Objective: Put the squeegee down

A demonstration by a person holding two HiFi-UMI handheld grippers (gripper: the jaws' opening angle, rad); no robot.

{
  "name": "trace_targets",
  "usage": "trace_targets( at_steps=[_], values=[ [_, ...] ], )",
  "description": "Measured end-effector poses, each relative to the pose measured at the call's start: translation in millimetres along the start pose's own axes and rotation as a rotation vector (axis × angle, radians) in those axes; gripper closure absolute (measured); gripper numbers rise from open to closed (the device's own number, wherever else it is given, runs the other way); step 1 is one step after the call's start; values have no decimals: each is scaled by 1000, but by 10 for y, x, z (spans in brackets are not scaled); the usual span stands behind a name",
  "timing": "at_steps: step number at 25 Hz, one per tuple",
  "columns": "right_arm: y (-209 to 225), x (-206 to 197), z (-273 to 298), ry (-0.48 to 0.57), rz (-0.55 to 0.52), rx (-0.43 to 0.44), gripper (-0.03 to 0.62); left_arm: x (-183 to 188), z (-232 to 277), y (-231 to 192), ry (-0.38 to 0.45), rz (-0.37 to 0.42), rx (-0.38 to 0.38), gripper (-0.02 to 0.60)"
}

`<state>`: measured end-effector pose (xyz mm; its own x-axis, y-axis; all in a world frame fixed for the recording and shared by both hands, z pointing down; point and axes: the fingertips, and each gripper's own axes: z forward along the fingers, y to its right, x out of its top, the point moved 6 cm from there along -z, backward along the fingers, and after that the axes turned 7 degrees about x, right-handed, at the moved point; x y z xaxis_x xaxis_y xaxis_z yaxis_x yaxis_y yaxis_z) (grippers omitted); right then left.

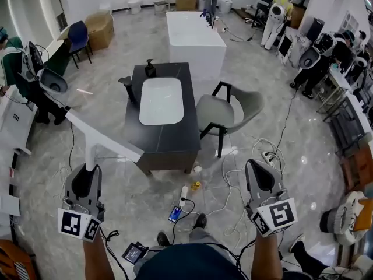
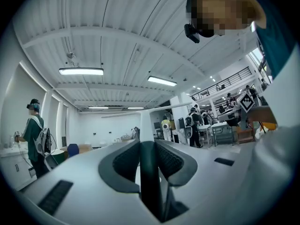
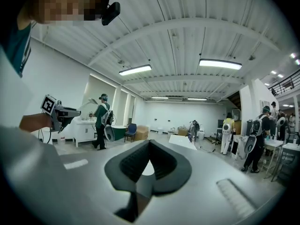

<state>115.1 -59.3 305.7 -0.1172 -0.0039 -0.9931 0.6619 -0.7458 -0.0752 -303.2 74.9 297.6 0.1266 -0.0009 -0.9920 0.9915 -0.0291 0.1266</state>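
A white T-shaped squeegee sticks out ahead of my left gripper, which is shut on its handle. The wide blade hangs in the air left of the dark table. In the left gripper view the handle stands upright between the jaws of the left gripper, and the blade runs across above them. My right gripper is held over the floor right of the table, shut with nothing in it. In the right gripper view, the pads of the right gripper meet at their tips.
The table carries a white rounded tray and two black items at its far end. A grey chair stands at its right. Beyond is a white block. Cables, a power strip and a phone lie on the floor. Several people stand about.
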Motion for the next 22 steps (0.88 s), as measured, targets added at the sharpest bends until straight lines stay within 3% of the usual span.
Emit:
trace_targets(
  at_steps=[12, 18, 22],
  values=[
    [1274, -176, 451, 38, 32, 116, 583, 173, 802, 712, -18, 30, 111, 488],
    [1704, -300, 452, 45, 54, 95, 583, 159, 1230, 949, -41, 52, 94, 488],
    [1883, -375, 438, 31, 66, 50, 583, 97, 1605, 1017, -52, 56, 44, 488]
  ],
)
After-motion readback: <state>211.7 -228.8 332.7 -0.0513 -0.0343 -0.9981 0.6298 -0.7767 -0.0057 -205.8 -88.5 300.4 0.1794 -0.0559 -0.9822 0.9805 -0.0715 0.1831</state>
